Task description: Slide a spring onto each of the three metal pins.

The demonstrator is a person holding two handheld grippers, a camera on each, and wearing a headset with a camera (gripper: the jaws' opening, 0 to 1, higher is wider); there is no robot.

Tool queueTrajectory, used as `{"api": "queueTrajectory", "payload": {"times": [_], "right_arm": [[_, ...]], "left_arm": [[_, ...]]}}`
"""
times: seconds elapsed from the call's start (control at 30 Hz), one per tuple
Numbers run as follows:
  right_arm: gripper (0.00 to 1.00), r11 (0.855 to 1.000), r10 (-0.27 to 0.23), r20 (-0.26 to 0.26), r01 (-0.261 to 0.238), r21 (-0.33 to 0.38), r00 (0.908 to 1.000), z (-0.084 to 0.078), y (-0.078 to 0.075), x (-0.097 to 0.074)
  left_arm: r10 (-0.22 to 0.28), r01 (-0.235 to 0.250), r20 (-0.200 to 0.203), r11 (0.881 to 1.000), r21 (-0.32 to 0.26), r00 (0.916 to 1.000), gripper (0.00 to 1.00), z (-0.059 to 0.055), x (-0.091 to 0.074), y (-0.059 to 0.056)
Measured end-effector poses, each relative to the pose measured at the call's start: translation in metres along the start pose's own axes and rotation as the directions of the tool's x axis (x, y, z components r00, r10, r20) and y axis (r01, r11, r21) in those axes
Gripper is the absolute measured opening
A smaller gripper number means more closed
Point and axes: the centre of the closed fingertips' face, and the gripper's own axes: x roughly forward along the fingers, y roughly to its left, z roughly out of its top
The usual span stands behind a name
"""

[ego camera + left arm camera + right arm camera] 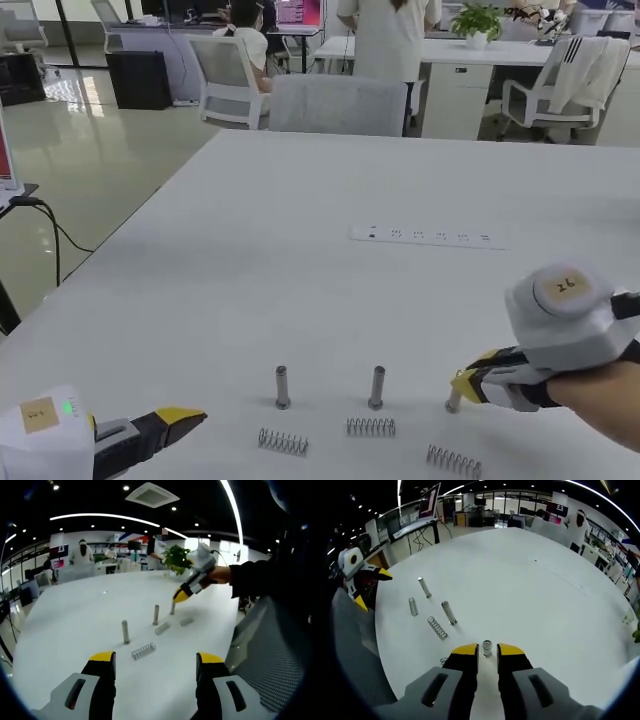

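**Right gripper at the end pin, all three springs still on the table**

Head view: on the white tabletop, three short grey metal pins stand upright in a row: left pin, middle pin and right pin. A coiled steel spring lies flat just in front of each: left spring, middle spring and right spring. None is on a pin. The yellow-tipped right gripper has its tips at the right pin. The left gripper sits low, apart from the row. A white flush socket strip lies well beyond, out of the way.

Left gripper view: its jaws stand wide apart and hold nothing; the left spring is nearest ahead.

Right gripper view: the jaws are nearly together with the right pin between their tips; I cannot tell whether they press on it. If the pin is being steadied, a grip low on the shaft would probably serve best. Jaws at the pin's head would block a spring, which needs to come down in line with the pin.
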Motion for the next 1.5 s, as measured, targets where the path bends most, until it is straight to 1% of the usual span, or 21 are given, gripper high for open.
{"api": "queueTrajectory", "payload": {"times": [0.23, 0.37, 0.47, 0.57, 0.73, 0.9, 1.0, 1.17, 1.5], "right_arm": [[0.13, 1.000, 0.002, 0.007, -0.002, -0.006, 1.0000, -0.005, 0.002, -0.007], [0.13, 1.000, 0.005, 0.005, -0.005, -0.009, 1.0000, -0.012, 0.005, -0.011], [0.13, 1.000, 0.010, 0.004, -0.010, -0.010, 0.9999, -0.015, 0.008, -0.014], [0.14, 1.000, 0.028, -0.002, -0.028, -0.015, 0.9996, -0.019, 0.015, -0.016], [0.14, 0.997, 0.062, -0.031, -0.063, -0.038, 0.9976, -0.029, 0.027, -0.016], [0.14, 0.992, 0.107, -0.070, -0.111, -0.066, 0.9919, -0.042, 0.042, -0.016], [0.14, 0.988, 0.127, -0.089, -0.134, -0.075, 0.9880, -0.047, 0.047, -0.014], [0.14, 0.982, 0.140, -0.124, -0.153, -0.111, 0.9824, -0.055, 0.053, -0.011], [0.13, 0.974, 0.143, -0.175, -0.170, -0.152, 0.9741, -0.065, 0.054, -0.004]], "left_arm": [[-0.006, 0.006, 0.001, 1.000, 0.008, 1.0000, 0.60, 0.002, 0.001, 0.000], [-0.010, 0.010, -0.002, 1.000, 0.013, 0.9999, 0.60, 0.002, 0.002, 0.000], [-0.014, 0.014, -0.001, 1.000, 0.015, 0.9999, 0.60, 0.003, 0.003, -0.001], [-0.018, 0.018, -0.002, 1.000, 0.020, 0.9998, 0.60, 0.004, 0.003, -0.002], [-0.023, 0.023, -0.002, 0.999, 0.024, 0.9997, 0.59, 0.005, 0.003, -0.003], [-0.027, 0.027, 0.001, 0.999, 0.029, 0.9996, 0.59, 0.006, 0.004, -0.003], [-0.029, 0.029, 0.001, 0.999, 0.030, 0.9996, 0.59, 0.007, 0.004, -0.004], [-0.033, 0.033, 0.001, 0.999, 0.033, 0.9995, 0.59, 0.007, 0.005, -0.004], [-0.038, 0.038, 0.001, 0.999, 0.034, 0.9993, 0.58, 0.008, 0.006, -0.005]]}}
